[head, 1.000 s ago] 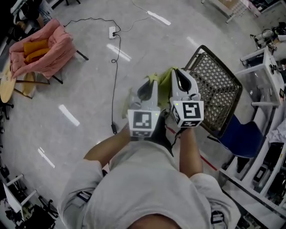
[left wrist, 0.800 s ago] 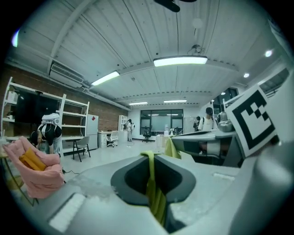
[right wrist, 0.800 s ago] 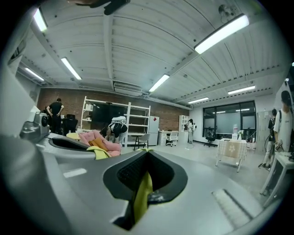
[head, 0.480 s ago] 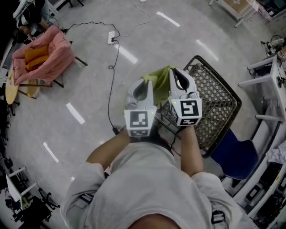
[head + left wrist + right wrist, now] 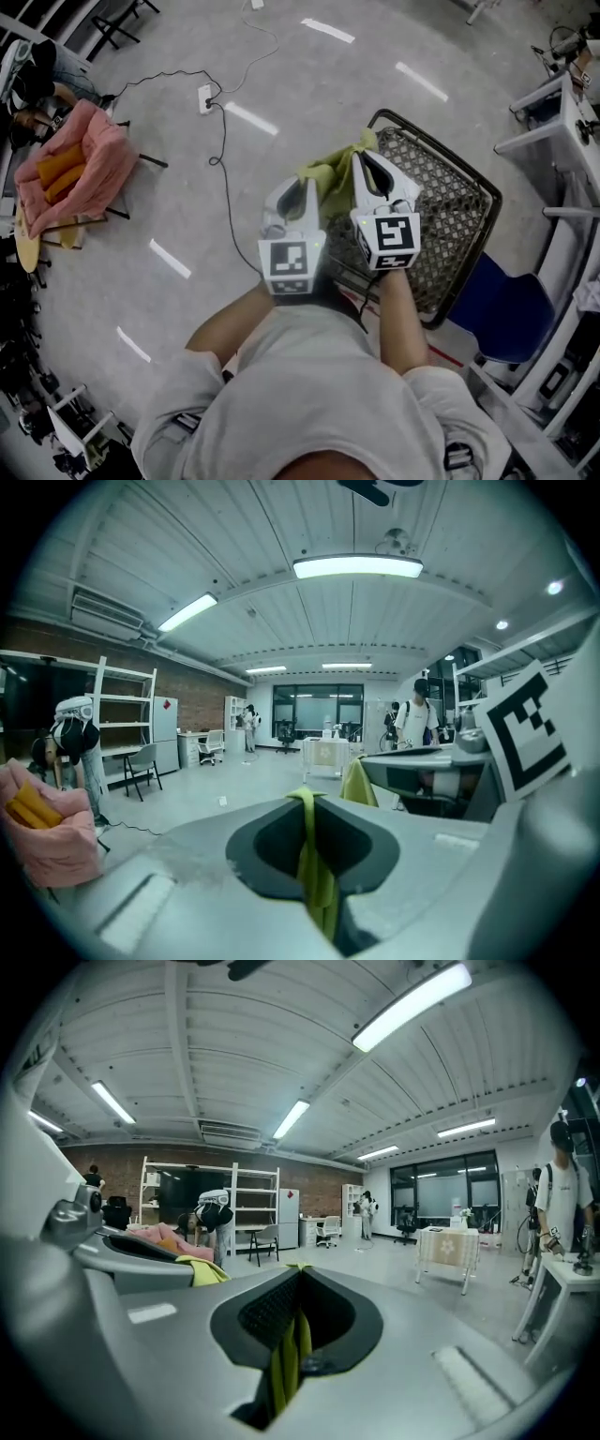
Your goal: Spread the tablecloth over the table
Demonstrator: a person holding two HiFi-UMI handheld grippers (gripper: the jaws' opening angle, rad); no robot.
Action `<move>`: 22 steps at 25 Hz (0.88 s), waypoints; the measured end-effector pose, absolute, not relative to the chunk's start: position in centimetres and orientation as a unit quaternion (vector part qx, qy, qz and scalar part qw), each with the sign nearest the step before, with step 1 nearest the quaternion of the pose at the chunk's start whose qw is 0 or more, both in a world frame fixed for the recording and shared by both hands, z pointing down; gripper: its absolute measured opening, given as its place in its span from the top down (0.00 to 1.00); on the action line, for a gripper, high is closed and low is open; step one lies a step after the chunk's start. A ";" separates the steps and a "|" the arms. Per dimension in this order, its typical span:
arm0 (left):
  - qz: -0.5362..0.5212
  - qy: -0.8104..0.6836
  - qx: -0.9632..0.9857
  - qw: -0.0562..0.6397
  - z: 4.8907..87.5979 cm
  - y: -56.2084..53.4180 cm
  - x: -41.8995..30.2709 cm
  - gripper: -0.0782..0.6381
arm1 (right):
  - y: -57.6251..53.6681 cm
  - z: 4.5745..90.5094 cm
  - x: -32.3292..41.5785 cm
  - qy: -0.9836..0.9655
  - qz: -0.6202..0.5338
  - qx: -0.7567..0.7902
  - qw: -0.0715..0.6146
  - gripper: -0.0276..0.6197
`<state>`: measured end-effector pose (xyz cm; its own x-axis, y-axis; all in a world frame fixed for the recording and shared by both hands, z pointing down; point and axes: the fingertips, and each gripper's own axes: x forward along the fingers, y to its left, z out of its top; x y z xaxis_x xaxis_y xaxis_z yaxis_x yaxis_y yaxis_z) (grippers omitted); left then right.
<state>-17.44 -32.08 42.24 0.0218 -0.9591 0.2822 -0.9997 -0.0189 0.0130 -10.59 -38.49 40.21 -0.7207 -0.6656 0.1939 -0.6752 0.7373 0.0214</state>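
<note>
left gripper [image 5: 302, 187]: jaws pinched almost fully together on a fold of the tablecloth [image 5: 330, 173]
tablecloth: yellow-green, bunched between our two grippers
right gripper [image 5: 367, 161]: jaws likewise clamped on a cloth fold
step: likely the carry before spreading; we hold both pinches firm and lift the slack clear
left of us: pink-draped chair [image 5: 84, 173] far off, cable [image 5: 221, 141] across the floor, trip risk
right of us: wire basket [image 5: 450, 216] just beside the grippers, blue chair [image 5: 511, 309] near; we steer clear
</note>
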 end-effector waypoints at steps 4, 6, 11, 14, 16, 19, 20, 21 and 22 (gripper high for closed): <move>0.102 -0.676 0.721 0.114 43.5 -35.1 -16.6 0.85 | -41.0 41.6 -9.8 -0.920 0.030 0.377 0.107 0.94; 0.102 -0.666 0.730 0.118 43.7 -36.8 -15.9 0.85 | -42.4 41.9 -9.5 -0.917 0.033 0.382 0.114 0.94; 0.091 -0.641 0.751 0.126 43.9 -42.1 -16.1 0.85 | -47.3 42.9 -10.8 -0.912 0.033 0.391 0.122 0.94; 0.089 -0.628 0.759 0.144 44.7 -45.2 -16.8 0.85 | -50.4 44.1 -11.4 -0.903 0.040 0.409 0.127 0.94; 0.093 -0.621 0.765 0.142 45.4 -47.6 -17.4 0.85 | -52.7 44.7 -11.8 -0.898 0.040 0.418 0.129 0.94; 0.100 -0.608 0.774 0.144 47.3 -51.5 -17.7 0.85 | -56.0 46.2 -12.0 -0.893 0.041 0.427 0.137 0.94; 0.103 -0.603 0.777 0.149 48.1 -52.4 -17.2 0.85 | -56.8 46.7 -11.7 -0.891 0.044 0.428 0.141 0.94; 0.106 -0.598 0.779 0.154 48.7 -53.2 -16.4 0.85 | -57.3 47.3 -11.1 -0.891 0.048 0.429 0.144 0.94; 0.110 -0.594 0.782 0.156 49.2 -53.8 -15.5 0.85 | -57.7 47.7 -10.4 -0.891 0.052 0.428 0.146 0.94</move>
<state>-15.49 -53.77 49.22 0.2704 -0.8939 0.3577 -0.9627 -0.2460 0.1129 -10.43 -57.73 47.75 -0.5914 -0.7469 0.3039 -0.7772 0.6284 0.0320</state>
